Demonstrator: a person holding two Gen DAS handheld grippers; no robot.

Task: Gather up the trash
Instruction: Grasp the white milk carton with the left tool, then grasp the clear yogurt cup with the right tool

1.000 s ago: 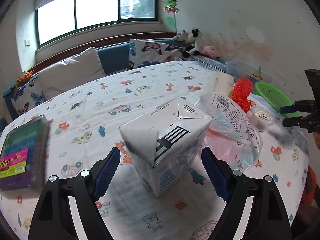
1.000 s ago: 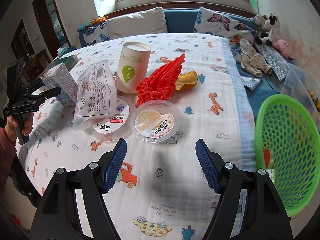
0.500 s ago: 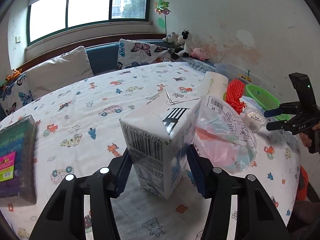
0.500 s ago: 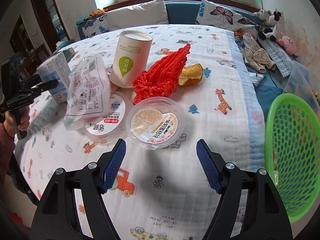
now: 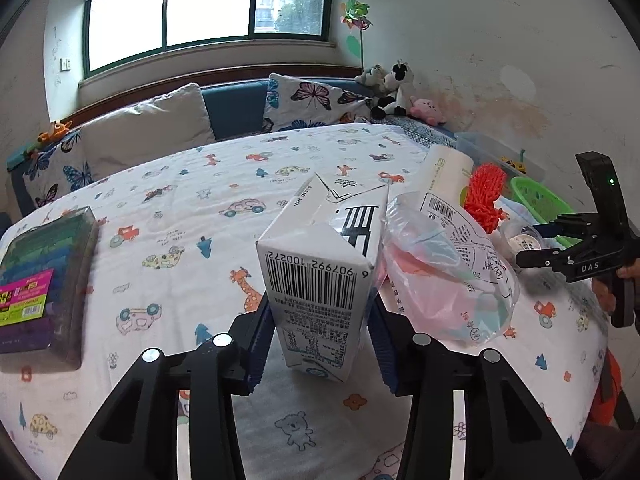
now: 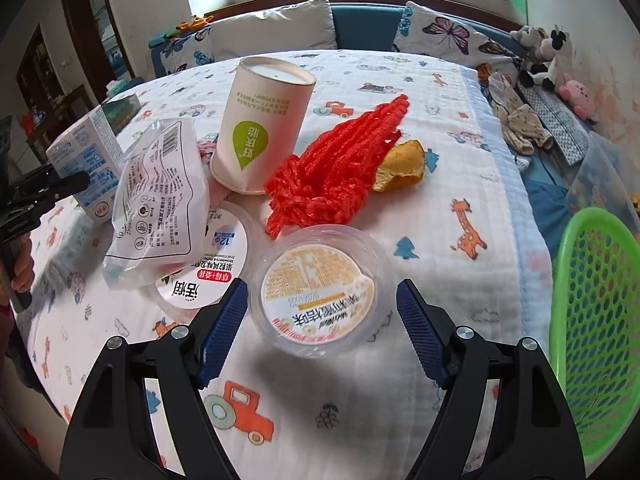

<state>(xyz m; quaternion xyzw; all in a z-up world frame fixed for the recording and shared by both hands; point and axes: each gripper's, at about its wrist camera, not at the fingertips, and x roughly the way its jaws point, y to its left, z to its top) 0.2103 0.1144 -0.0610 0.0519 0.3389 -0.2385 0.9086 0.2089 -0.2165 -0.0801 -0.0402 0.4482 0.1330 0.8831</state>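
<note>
Left gripper [image 5: 320, 344] fingers clamp white milk carton [image 5: 324, 276] for binning | right gripper [image 6: 320, 332] fingers wide, straddling clear round plastic tub [image 6: 318, 294] to grab

Table under cartoon-print cloth [image 6: 460, 92] held paper cup [image 6: 264, 120] at 12 o'clock; red net [image 6: 332, 176] centre; plastic bag [image 6: 156, 200] at 9; marker box [image 5: 36, 280].
</note>
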